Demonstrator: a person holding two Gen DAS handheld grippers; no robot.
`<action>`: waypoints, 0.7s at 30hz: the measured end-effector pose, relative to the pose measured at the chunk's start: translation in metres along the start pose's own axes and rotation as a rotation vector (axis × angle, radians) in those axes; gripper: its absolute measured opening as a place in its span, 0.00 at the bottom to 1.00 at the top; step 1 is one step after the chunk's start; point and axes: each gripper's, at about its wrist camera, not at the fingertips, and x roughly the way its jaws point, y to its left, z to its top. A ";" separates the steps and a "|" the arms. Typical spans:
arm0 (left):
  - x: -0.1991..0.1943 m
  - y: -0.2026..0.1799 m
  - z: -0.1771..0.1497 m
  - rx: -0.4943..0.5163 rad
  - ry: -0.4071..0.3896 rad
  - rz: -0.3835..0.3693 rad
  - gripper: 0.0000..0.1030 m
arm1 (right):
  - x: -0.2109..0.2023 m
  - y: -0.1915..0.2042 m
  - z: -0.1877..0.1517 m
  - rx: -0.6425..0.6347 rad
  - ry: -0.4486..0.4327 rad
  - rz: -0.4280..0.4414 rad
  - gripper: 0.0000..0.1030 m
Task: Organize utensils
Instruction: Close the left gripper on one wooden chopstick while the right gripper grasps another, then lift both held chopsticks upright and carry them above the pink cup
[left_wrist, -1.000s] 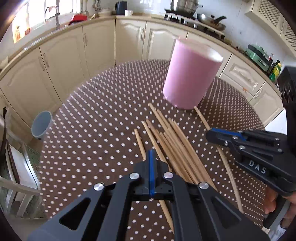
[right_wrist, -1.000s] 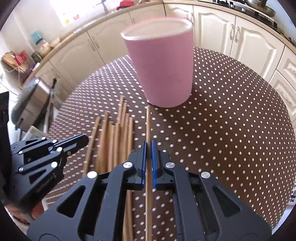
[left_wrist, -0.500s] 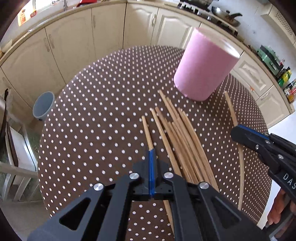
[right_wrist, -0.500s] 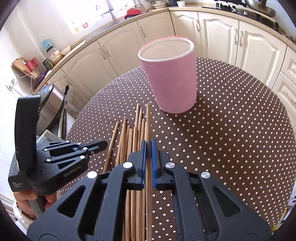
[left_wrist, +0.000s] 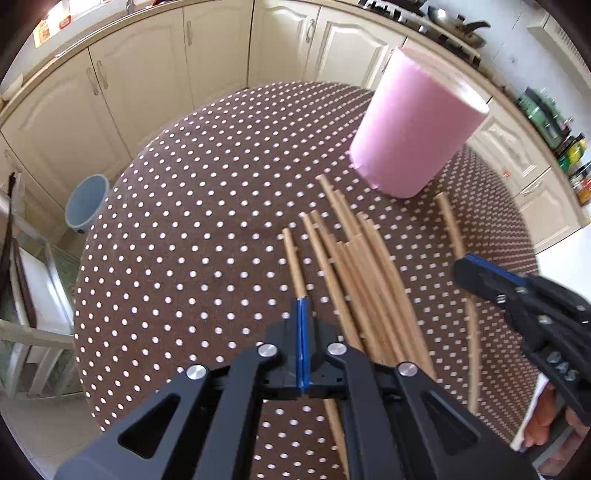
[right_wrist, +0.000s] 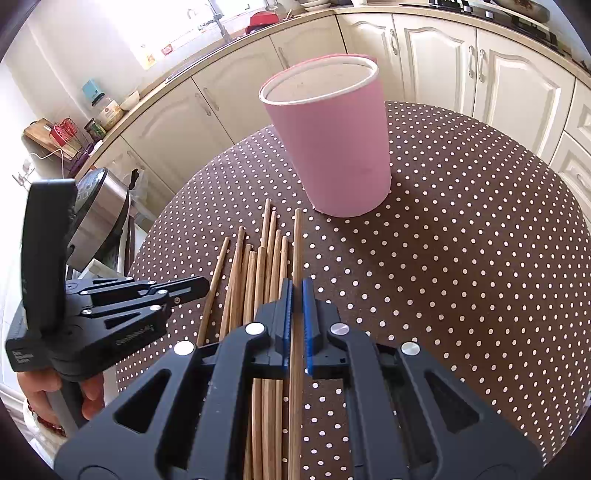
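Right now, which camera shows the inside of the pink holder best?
The right wrist view: the pink holder shows its open white rim and some inner wall there. The left wrist view shows only its outer side and the rim's edge, nothing inside.

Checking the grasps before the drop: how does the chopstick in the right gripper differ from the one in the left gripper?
The right gripper holds its chopstick on the cup side of the loose pile; the left gripper holds its chopstick on the pile's far side. The right one's tip reaches almost to the pink cup; the left one's stops well short. The right jaws show a narrow gap around the stick; the left look fully closed. Both are plain wooden sticks pointing roughly toward the cup.
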 end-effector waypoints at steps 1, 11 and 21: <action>0.001 -0.001 0.000 0.005 0.002 0.002 0.01 | 0.001 -0.001 0.000 0.000 0.001 0.000 0.06; 0.014 -0.015 -0.004 0.047 -0.002 0.063 0.36 | 0.003 -0.007 -0.002 0.008 0.000 0.012 0.06; 0.014 -0.012 -0.013 0.065 -0.056 0.105 0.05 | -0.005 -0.013 0.000 0.020 -0.007 0.010 0.06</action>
